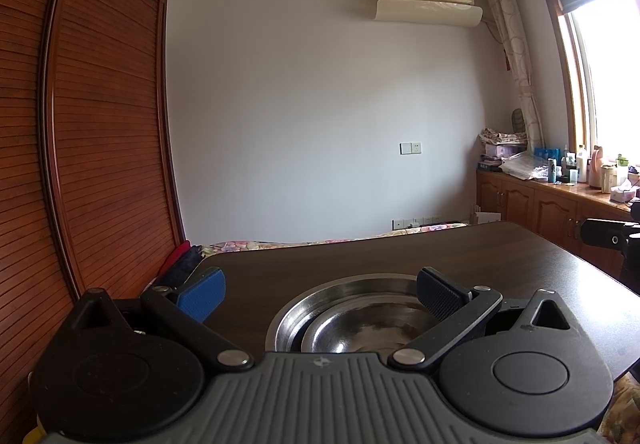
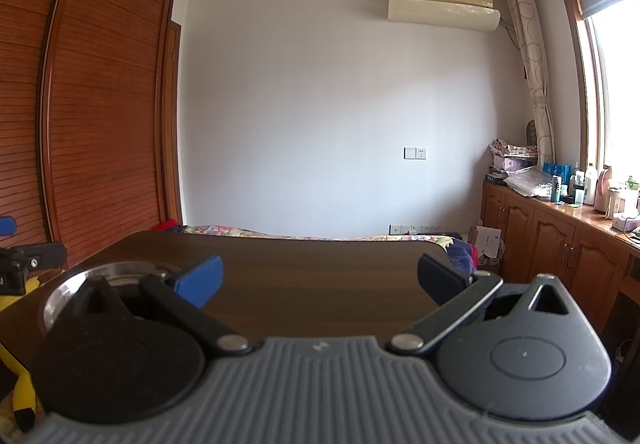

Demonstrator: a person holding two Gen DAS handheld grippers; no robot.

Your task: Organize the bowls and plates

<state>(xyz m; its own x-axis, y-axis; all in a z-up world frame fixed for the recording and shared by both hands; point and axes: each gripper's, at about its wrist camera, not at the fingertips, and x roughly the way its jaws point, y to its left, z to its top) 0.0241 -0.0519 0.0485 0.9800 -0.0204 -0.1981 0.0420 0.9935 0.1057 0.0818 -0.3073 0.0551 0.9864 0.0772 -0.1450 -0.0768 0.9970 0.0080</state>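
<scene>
A stack of shiny steel bowls (image 1: 352, 320) sits on the dark wooden table (image 1: 520, 256), a smaller bowl nested inside a wider one. My left gripper (image 1: 320, 294) hovers open just above and in front of the stack, with its right pad over the rim and nothing held. In the right wrist view the same bowls (image 2: 100, 276) show at the left, partly hidden behind the gripper body. My right gripper (image 2: 320, 280) stands open over bare table (image 2: 320, 272), to the right of the bowls.
A louvred wooden wardrobe (image 1: 92, 123) stands to the left. A bed with a floral cover (image 2: 312, 232) lies beyond the table's far edge. Cluttered wooden cabinets (image 2: 560, 244) run under the window at right. A yellow plush toy (image 2: 20, 384) sits at the left table edge.
</scene>
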